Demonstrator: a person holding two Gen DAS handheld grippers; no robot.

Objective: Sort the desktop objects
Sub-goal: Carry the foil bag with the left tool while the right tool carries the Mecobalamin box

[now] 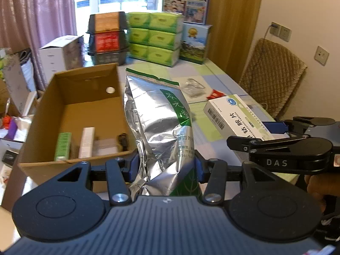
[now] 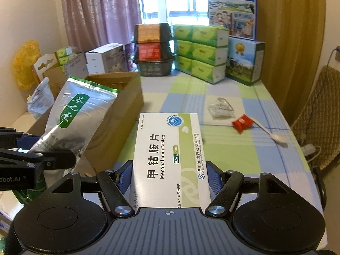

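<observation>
Your left gripper [image 1: 165, 165] pinches the silver foil bag [image 1: 161, 123] upright just beside the open cardboard box [image 1: 70, 114], while your right gripper [image 2: 169, 176] clamps the white Mecobalamin tablet box [image 2: 167, 159] above the checked tablecloth [image 2: 244, 148].

One foil bag [image 1: 161, 125], one tablet box [image 2: 170, 159], six tissue packs [image 2: 199, 53]
</observation>
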